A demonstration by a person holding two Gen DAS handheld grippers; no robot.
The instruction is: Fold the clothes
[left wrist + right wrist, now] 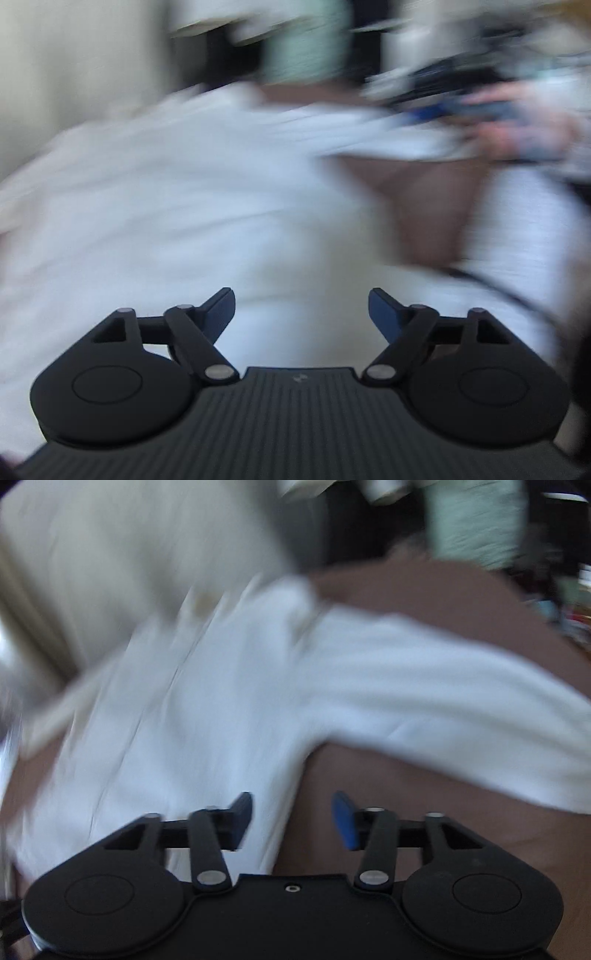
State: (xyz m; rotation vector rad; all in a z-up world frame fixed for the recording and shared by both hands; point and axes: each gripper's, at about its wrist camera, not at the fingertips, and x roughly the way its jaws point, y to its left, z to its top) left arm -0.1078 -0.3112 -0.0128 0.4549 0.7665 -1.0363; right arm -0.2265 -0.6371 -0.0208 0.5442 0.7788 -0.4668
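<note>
A white garment (pixel 177 206) lies spread over a brown surface (pixel 417 221); both views are blurred by motion. In the left wrist view my left gripper (pixel 301 310) hovers above the cloth, jaws wide apart and nothing between them. In the right wrist view the same white garment (pixel 207 701) stretches a sleeve (pixel 461 701) off to the right. My right gripper (pixel 293 819) stands open over the garment's lower edge, where cloth meets the brown surface (pixel 424 812), with no fabric pinched between its blue pads (pixel 345 821).
A person's hand holding the other gripper (pixel 509 122) shows at the upper right of the left wrist view. A pale green object (pixel 476 524) and dark clutter sit beyond the brown surface. A light cream fabric mass (pixel 110 561) lies at the upper left.
</note>
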